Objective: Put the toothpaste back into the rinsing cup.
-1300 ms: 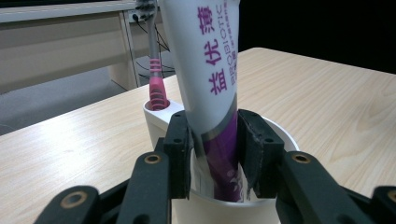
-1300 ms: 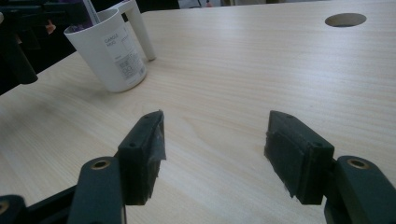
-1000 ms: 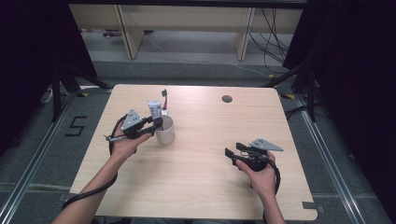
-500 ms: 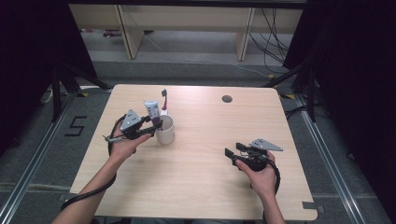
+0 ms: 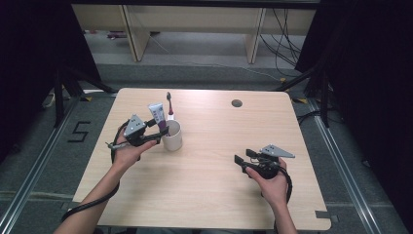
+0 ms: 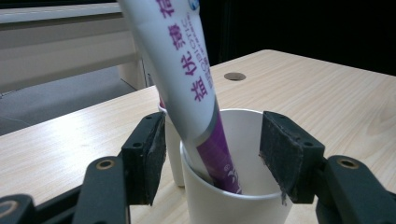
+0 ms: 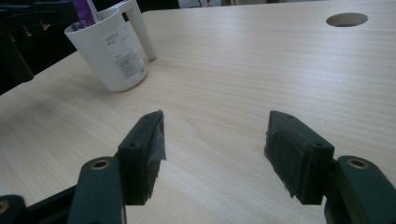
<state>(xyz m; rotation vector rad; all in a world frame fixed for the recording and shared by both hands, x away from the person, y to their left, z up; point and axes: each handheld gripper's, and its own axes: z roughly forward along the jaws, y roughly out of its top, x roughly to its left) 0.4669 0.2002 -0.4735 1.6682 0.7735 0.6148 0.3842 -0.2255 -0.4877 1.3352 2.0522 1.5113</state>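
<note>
A white cup [image 5: 173,138] stands on the left half of the wooden table [image 5: 209,195]. A white and purple toothpaste tube [image 5: 157,113] leans in it, cap end down, beside a dark toothbrush [image 5: 169,103]. My left gripper [image 5: 160,131] is at the cup's rim. In the left gripper view the tube [image 6: 187,70] rises from the cup [image 6: 233,196] between my jaws, which have just been opening. Both pads [image 6: 152,158] stand clear of the tube. My right gripper [image 5: 242,158] rests open on the right half of the table, pointing toward the cup [image 7: 114,56], with nothing between its jaws.
A round cable hole [image 5: 237,103] sits near the table's far edge, also in the right gripper view as the hole [image 7: 346,19]. Bare wood lies between the cup and my right gripper [image 7: 215,144]. Shelving legs and cables stand on the floor beyond the table.
My left jaws have spread apart from the toothpaste tube, which stays leaning in the cup. Neither hand has shifted.
</note>
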